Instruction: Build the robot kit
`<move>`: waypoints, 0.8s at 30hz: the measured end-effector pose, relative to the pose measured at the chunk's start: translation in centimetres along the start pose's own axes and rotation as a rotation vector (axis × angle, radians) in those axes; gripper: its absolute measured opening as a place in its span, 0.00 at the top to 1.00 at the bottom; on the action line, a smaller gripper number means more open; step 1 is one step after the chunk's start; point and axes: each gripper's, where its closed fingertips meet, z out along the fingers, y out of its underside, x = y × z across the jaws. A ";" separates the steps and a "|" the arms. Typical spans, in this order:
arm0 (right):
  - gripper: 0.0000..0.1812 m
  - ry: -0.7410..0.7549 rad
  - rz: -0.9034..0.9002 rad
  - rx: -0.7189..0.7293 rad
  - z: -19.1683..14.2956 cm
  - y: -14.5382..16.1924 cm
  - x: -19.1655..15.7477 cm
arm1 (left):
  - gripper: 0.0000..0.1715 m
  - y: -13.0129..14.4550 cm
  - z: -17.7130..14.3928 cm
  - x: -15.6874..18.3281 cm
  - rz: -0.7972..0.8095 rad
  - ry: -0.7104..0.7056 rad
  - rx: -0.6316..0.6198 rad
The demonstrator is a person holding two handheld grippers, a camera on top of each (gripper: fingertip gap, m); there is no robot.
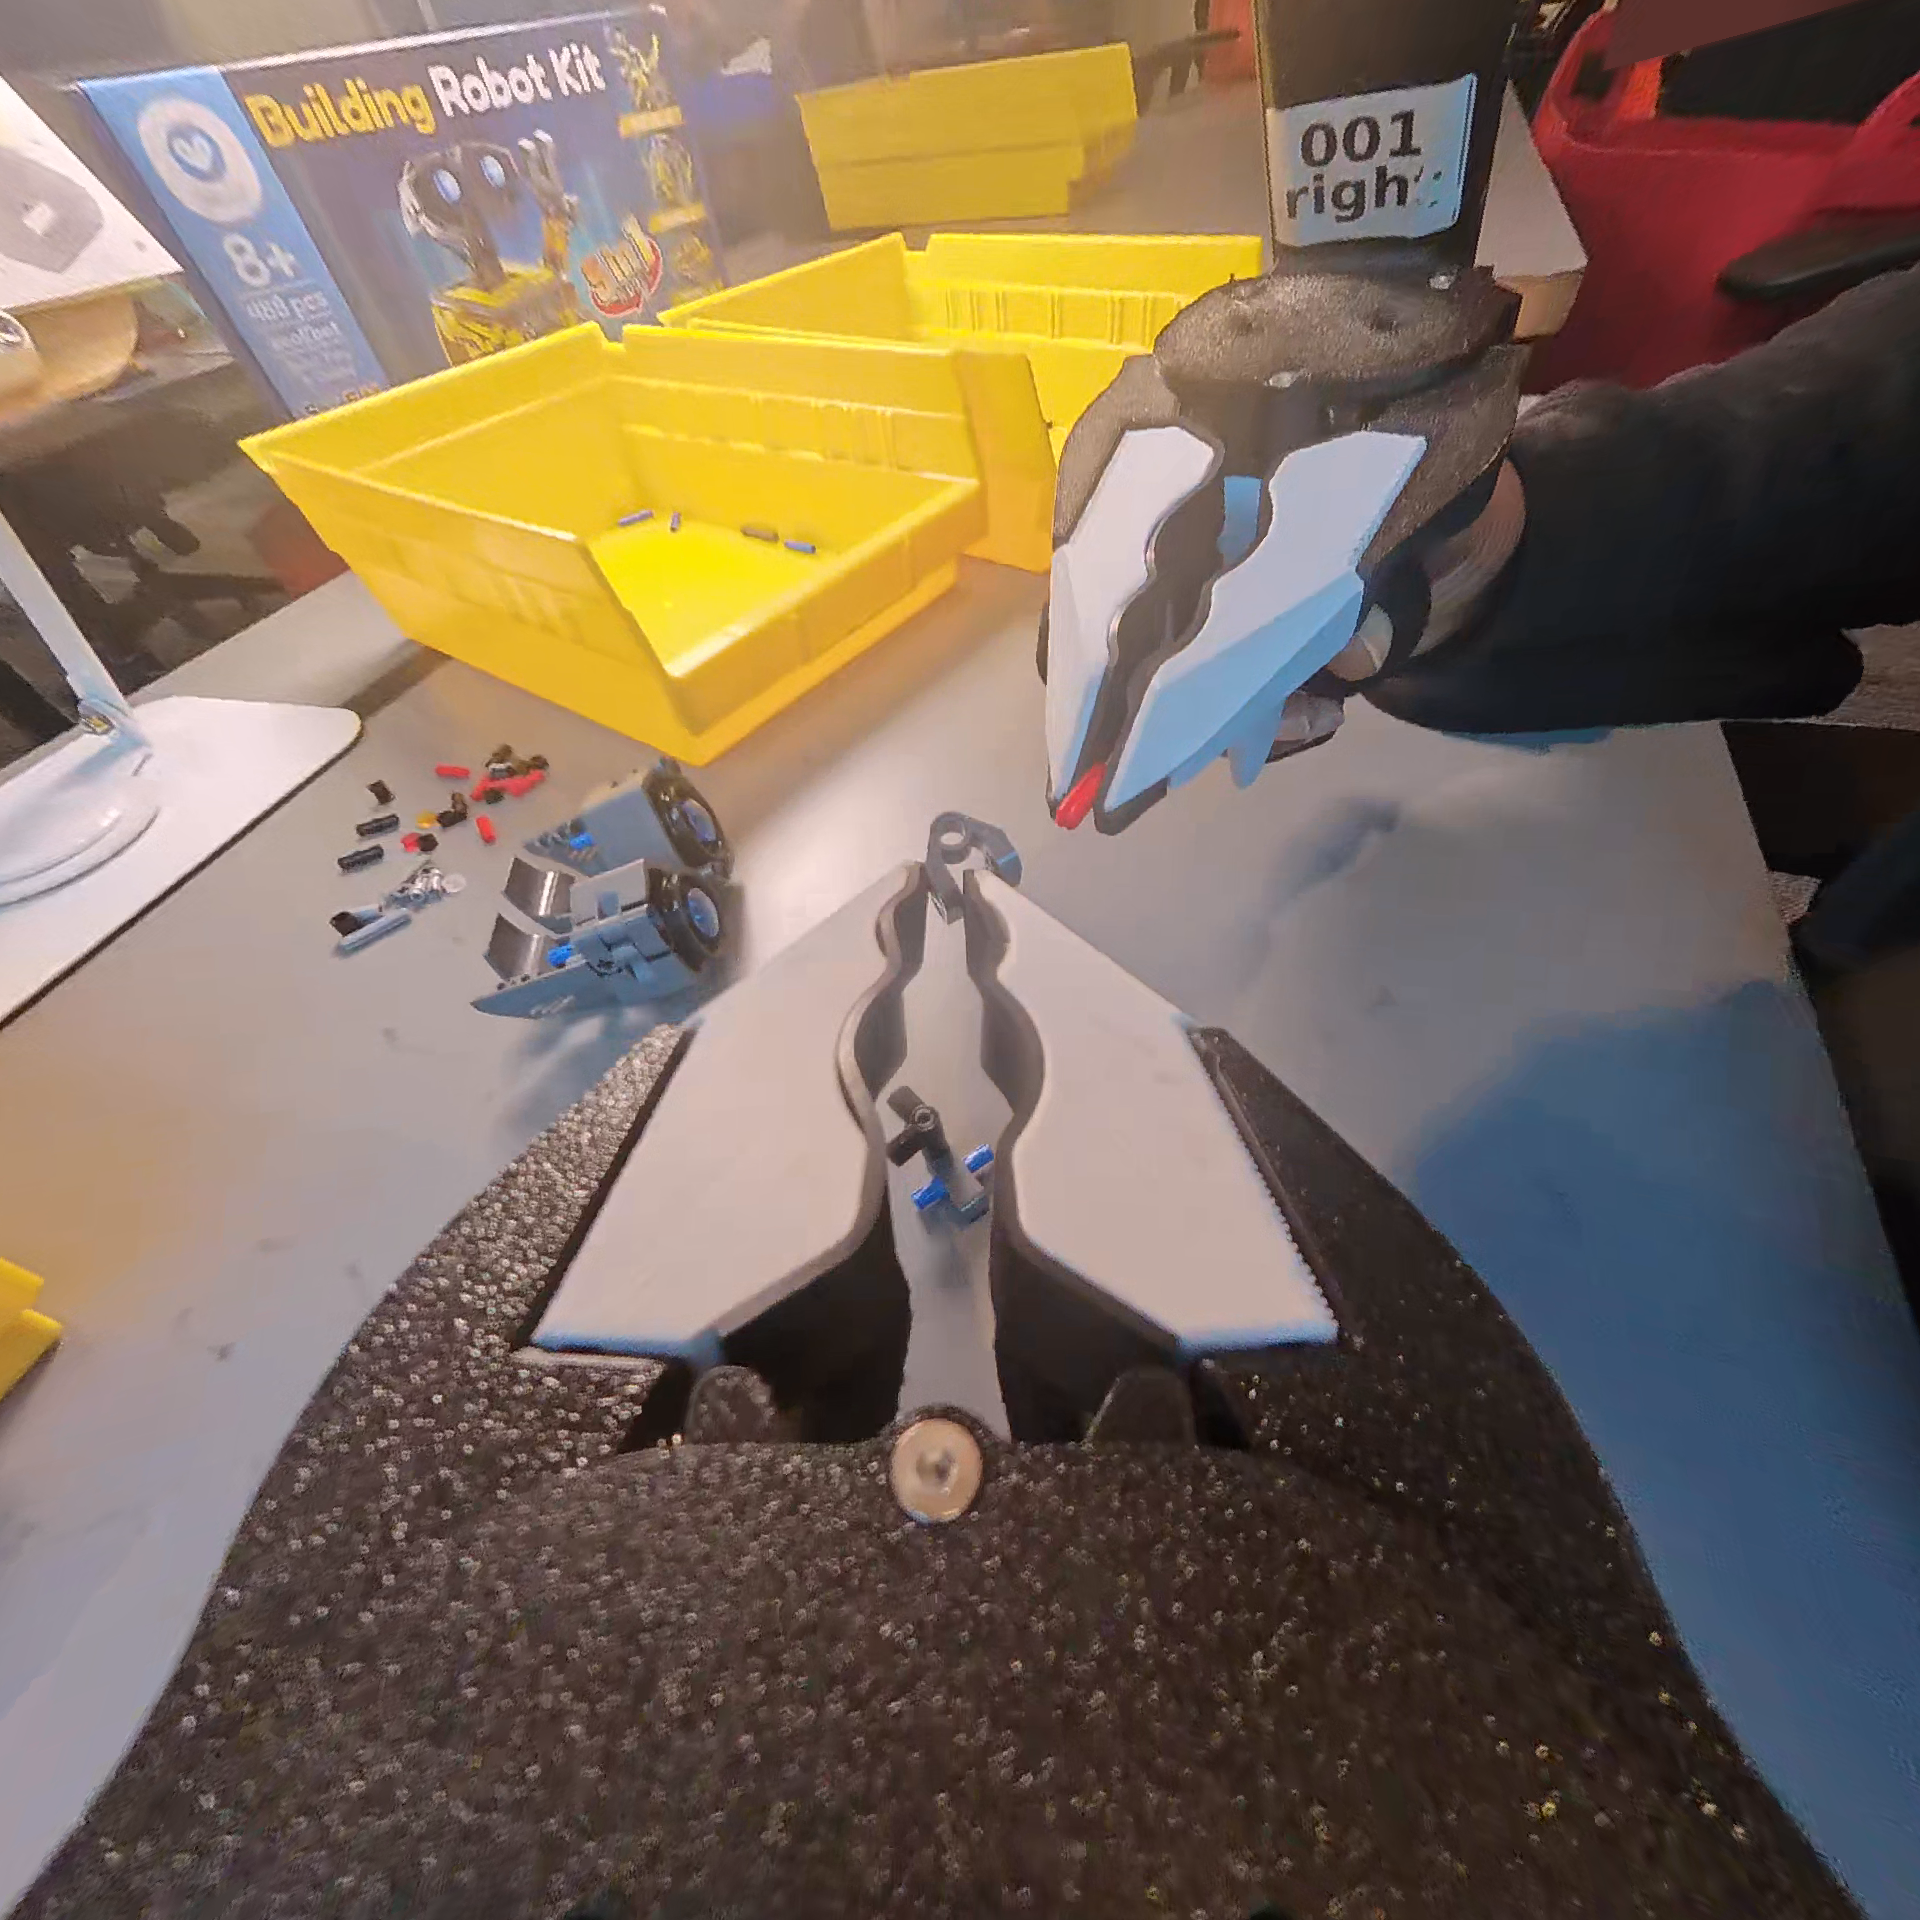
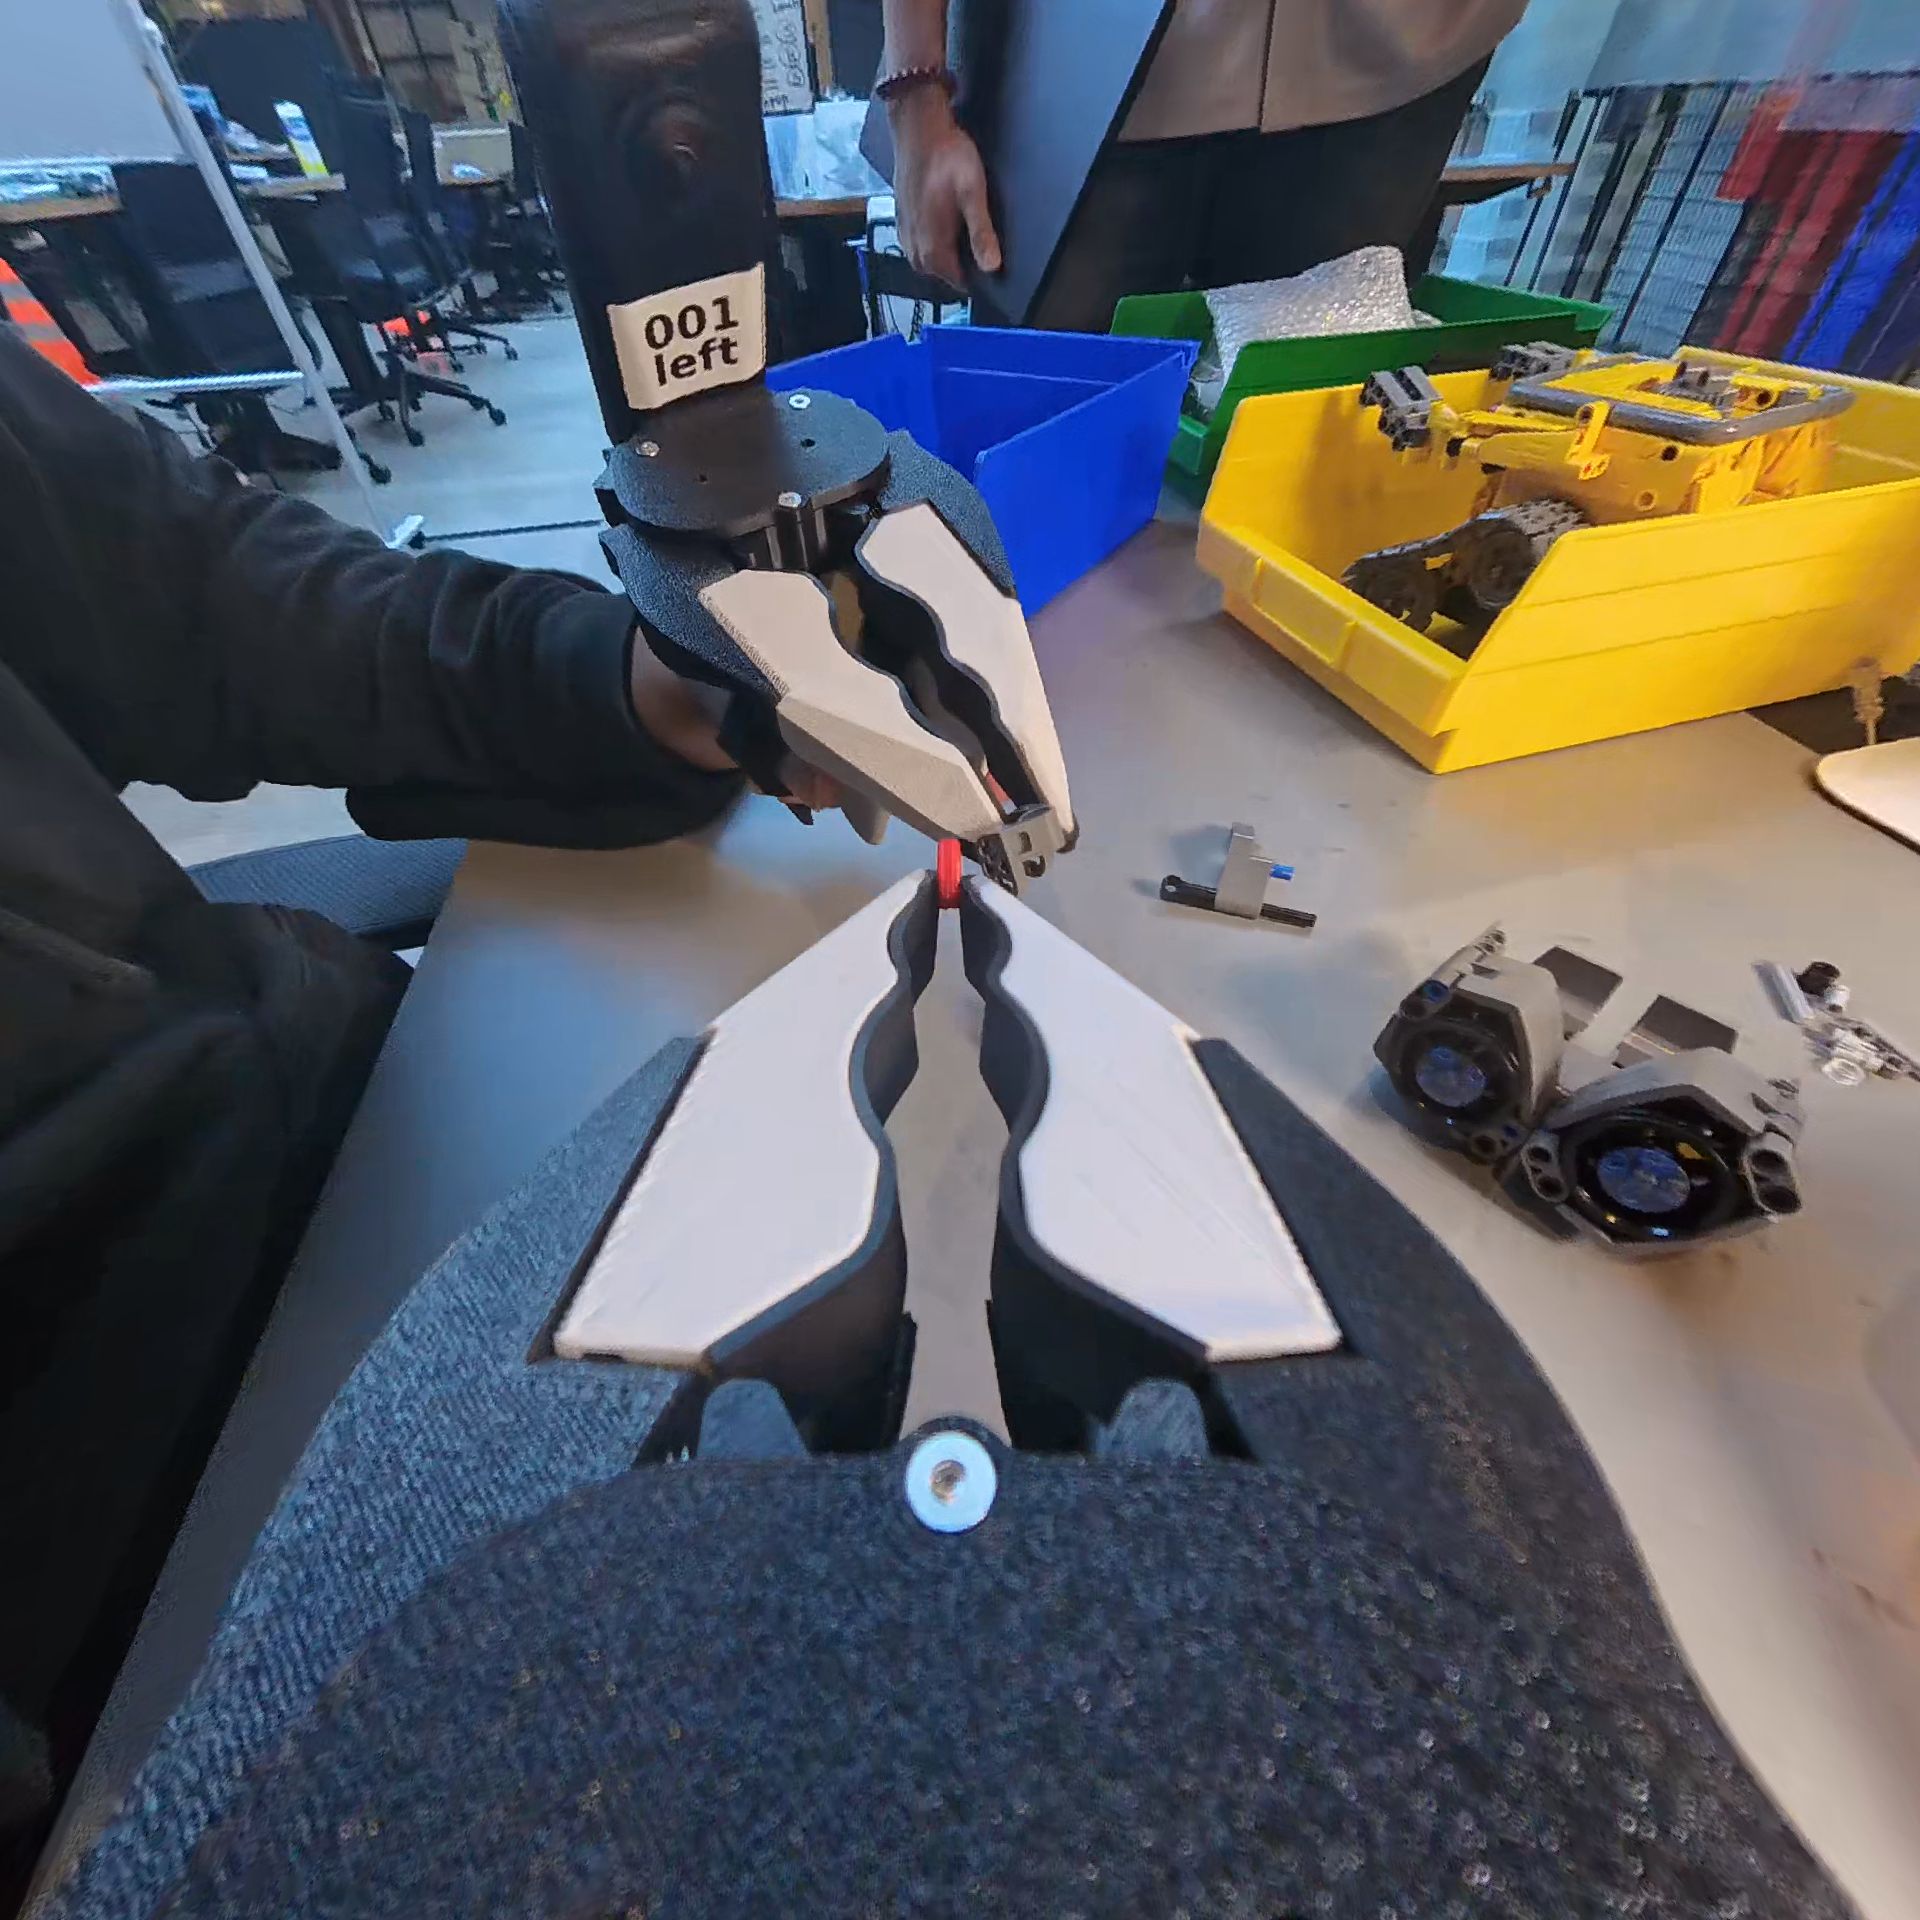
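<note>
Overhead of the grey table point(image 1: 1351, 1039), both grippers are hanging tip to tip. The left gripper point(image 1: 945, 878) is pinching a small grey connector piece point(image 1: 961, 847) between its closed fingertips; in the right wrist view that gripper point(image 2: 1023, 831) is reaching in from the table's left edge with the same grey piece point(image 2: 1029, 836) at its tips. The right gripper point(image 2: 948, 883) is clamping a short red pin point(image 2: 948, 868), whose long axis is running straight out along the fingers. In the left wrist view the right gripper point(image 1: 1081, 805) is angling downward, the red pin point(image 1: 1073, 805) pointing down and left toward the grey piece, just beside it but apart. Neither held part is touching the table. Lying under the left gripper is a small black-and-blue axle assembly point(image 1: 935, 1153); a grey twin-wheel module point(image 1: 623, 894) and scattered small pins point(image 1: 447, 821) are sitting toward the left edge, with a yellow bin point(image 1: 644, 540) at the far edge.
</note>
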 end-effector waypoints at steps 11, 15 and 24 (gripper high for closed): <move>0.99 0.010 -0.057 -0.159 0.4 3.7 1.0 | 0.97 6.3 0.3 0.8 0.125 0.039 -0.320; 0.99 0.007 -0.060 -0.182 0.5 4.4 1.1 | 0.96 7.3 0.1 1.6 0.222 0.064 -0.368; 0.99 0.001 -0.048 -0.190 0.4 4.8 1.3 | 0.93 9.0 -1.2 2.3 0.269 0.090 -0.429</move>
